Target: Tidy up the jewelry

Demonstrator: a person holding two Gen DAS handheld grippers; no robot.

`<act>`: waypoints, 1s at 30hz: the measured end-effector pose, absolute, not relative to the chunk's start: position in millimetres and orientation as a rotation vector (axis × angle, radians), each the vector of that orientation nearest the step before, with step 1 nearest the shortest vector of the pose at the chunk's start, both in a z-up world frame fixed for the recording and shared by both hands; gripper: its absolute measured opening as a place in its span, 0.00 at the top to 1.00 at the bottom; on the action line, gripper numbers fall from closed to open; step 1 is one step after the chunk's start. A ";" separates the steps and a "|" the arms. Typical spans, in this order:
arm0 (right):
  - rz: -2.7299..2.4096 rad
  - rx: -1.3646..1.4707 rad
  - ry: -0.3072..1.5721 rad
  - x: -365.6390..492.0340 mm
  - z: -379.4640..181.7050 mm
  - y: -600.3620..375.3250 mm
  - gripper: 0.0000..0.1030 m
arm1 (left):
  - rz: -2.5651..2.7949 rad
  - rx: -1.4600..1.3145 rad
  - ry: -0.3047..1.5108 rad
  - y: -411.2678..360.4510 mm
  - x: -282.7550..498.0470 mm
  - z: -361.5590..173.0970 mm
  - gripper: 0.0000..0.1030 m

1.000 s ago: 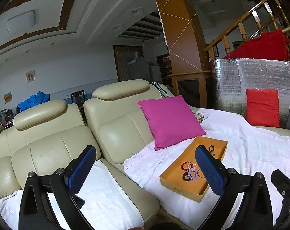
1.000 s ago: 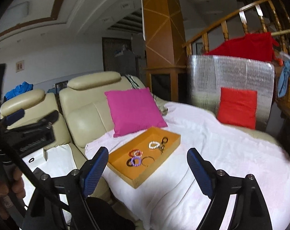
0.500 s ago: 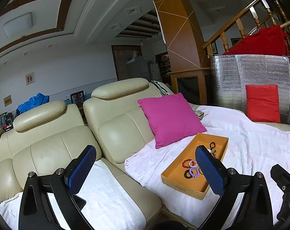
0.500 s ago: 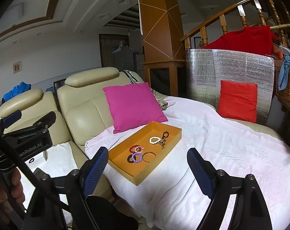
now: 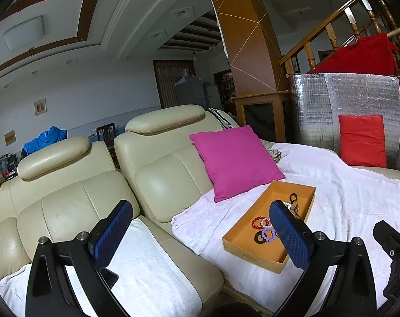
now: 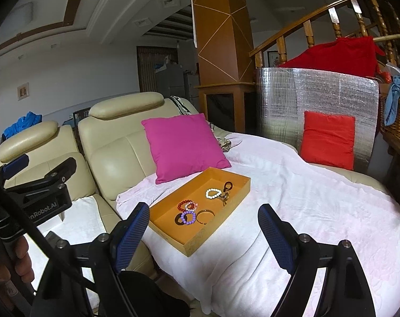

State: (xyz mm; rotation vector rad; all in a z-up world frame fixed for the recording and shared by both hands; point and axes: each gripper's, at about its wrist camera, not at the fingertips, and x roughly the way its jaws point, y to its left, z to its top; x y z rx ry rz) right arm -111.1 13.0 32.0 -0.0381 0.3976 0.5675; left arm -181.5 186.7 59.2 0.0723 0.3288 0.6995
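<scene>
An orange tray (image 6: 168, 223) lies on a pale pink blanket on the sofa. In it lie a white bead bracelet (image 6: 213, 193), a red bracelet (image 6: 185, 205), a purple bracelet (image 6: 188, 216), a gold bangle (image 6: 205, 215) and a dark loop (image 6: 227, 185). My right gripper (image 6: 203, 237) hovers open and holds nothing, just short of the tray's near corner. My left gripper (image 5: 200, 235) is also open and holds nothing, left of the tray (image 5: 252, 257). Its right finger hides part of the jewelry; the red bracelet (image 5: 258, 223) and purple bracelet (image 5: 268, 233) show beside it.
A magenta cushion (image 6: 184, 145) leans on the cream sofa back behind the tray. A red cushion (image 6: 329, 140) rests against a silver foil board (image 6: 305, 95). A wicker basket (image 6: 398, 121) stands at the far right. A white towel (image 5: 147, 264) covers the left seat.
Both views have tilted slightly and the right one has sharpened. The grippers stay open, and the jewelry in the tray has not moved.
</scene>
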 end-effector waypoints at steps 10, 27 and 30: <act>0.568 -0.049 0.402 -109.5 32.7 20.8 0.16 | 0.697 0.064 0.325 194.7 -183.0 56.5 0.00; 0.540 -0.083 0.409 -98.8 33.2 41.0 0.16 | 0.691 0.025 0.319 206.1 -183.4 52.6 0.00; 0.531 -0.096 0.411 -91.3 32.2 48.4 0.16 | 0.687 0.012 0.320 210.0 -180.2 51.2 0.00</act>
